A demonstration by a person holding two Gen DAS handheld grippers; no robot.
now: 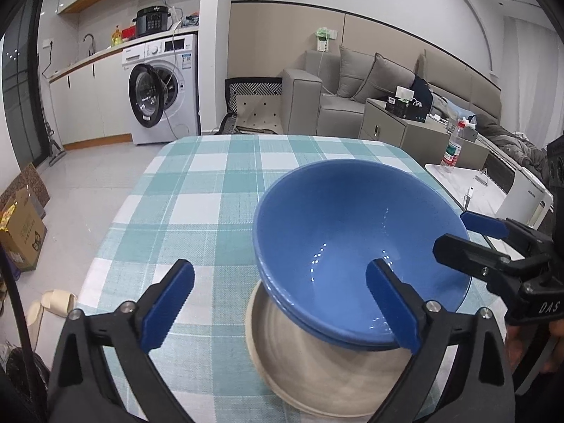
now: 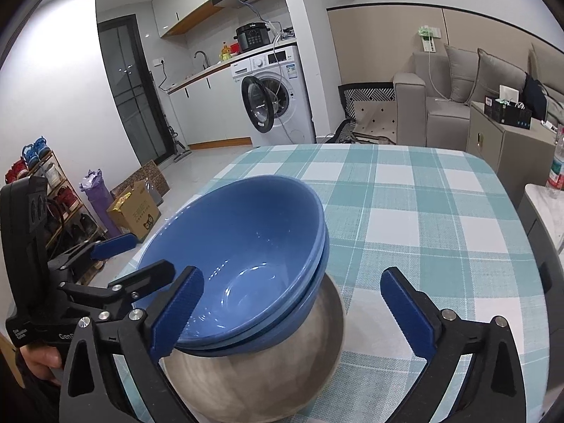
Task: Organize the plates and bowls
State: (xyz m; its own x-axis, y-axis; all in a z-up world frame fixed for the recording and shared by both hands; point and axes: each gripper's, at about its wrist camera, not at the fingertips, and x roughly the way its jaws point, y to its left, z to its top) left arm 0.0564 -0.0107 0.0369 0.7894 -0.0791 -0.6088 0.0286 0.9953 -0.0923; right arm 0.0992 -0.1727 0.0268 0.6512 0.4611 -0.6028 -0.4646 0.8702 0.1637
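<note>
Two blue bowls, nested one inside the other, sit tilted on a pale beige plate at the near side of the table with its teal-and-white checked cloth. The left gripper stands wide, one pad over the bowls' near rim, gripping nothing. The right gripper is equally wide (its left pad sits just at the rim) and holds nothing either.
</note>
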